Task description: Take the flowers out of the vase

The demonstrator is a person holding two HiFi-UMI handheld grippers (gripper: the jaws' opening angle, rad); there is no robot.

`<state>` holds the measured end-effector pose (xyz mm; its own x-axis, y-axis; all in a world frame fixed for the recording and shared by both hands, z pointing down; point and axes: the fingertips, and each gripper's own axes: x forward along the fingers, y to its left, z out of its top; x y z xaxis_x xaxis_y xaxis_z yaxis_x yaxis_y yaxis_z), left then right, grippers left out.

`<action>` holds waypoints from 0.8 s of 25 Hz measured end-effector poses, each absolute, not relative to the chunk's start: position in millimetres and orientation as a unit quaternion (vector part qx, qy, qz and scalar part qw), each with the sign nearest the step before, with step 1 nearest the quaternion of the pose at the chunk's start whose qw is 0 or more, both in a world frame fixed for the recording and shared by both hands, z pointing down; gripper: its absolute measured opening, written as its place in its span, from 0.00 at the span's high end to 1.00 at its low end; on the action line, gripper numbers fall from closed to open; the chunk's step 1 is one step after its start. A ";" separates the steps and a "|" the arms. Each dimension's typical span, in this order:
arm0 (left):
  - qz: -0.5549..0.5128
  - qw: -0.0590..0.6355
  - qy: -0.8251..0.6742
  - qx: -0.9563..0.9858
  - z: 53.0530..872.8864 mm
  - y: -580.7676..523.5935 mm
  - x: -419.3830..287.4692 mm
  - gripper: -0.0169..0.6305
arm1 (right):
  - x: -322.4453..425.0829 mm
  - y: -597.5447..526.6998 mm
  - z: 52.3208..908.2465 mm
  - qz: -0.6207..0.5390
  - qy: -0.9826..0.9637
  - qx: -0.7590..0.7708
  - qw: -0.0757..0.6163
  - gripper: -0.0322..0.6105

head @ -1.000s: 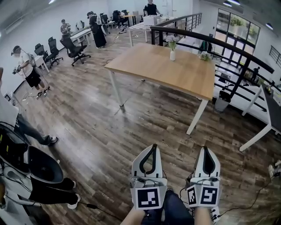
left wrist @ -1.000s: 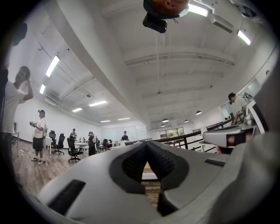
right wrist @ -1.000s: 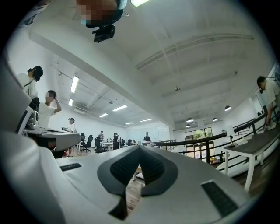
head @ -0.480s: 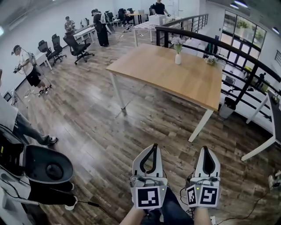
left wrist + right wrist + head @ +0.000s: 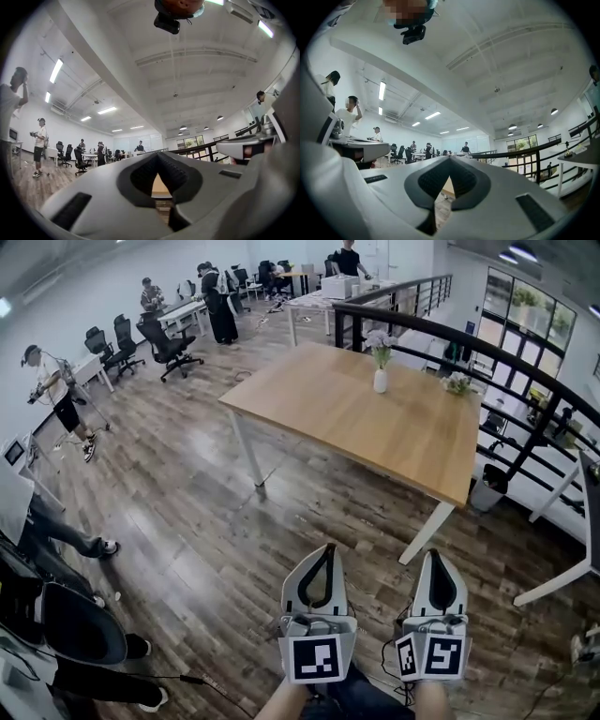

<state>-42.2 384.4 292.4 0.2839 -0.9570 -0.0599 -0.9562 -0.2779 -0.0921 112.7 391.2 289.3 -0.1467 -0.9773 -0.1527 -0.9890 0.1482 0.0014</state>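
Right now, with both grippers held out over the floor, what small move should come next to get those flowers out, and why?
Probably a step toward the table. The vase with the flowers stands near its far side, well beyond the left gripper and the right gripper. Both are shut and empty, over the wood floor, so nothing can be grasped from here.

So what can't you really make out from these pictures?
- Flowers in the white vase: too small in the head view to count stems or name the kind.
- Vase in both gripper views: hidden by the closed jaws, which fill the lower frame; only a sliver of table shows between them.
- Small bunch at the table's far edge: too small in the head view to identify.
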 end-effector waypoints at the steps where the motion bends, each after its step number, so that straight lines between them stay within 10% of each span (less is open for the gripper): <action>1: -0.003 0.056 0.600 -0.798 291.4 375.5 -38.9 0.92 | 114.9 382.2 289.7 0.050 0.758 -0.648 0.058 0.96; 20: -0.012 0.056 0.613 -0.788 295.1 274.9 -27.9 0.92 | 126.5 275.2 300.1 0.035 0.766 -0.639 0.066 0.96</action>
<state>-27.9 274.9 295.1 0.2483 -0.9674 -0.0498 -0.9647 -0.2424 -0.1028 126.5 275.2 300.1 -0.1757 -0.9735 -0.1465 -0.9828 0.1820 -0.0307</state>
